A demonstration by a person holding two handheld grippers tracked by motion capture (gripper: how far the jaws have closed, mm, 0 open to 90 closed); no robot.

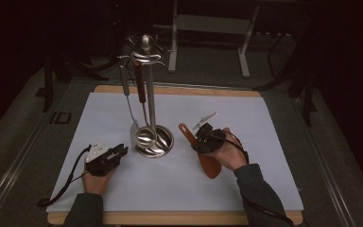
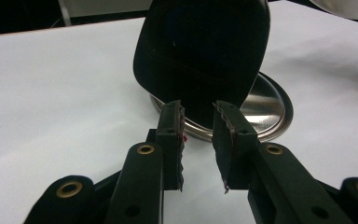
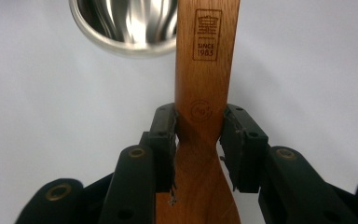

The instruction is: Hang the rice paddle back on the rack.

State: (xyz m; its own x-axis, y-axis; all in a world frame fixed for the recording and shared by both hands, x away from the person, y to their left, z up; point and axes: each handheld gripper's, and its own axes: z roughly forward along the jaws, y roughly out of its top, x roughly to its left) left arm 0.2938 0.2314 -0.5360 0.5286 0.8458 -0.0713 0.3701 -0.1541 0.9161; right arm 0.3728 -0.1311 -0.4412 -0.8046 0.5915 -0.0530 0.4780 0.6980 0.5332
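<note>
Right gripper jaws pinch the brown wooden spatula at its narrow neck, so it could swivel and clip the steel utensil stand w/ hanging tools. Left gripper jaws half-open, holding nothing.

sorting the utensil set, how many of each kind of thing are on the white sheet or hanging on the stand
wooden spatula, held in the right tongs: 1
steel stand with round base: 1
utensils hanging on the stand: 2, a black turner and a wooden-handled utensil
total: 4
</note>
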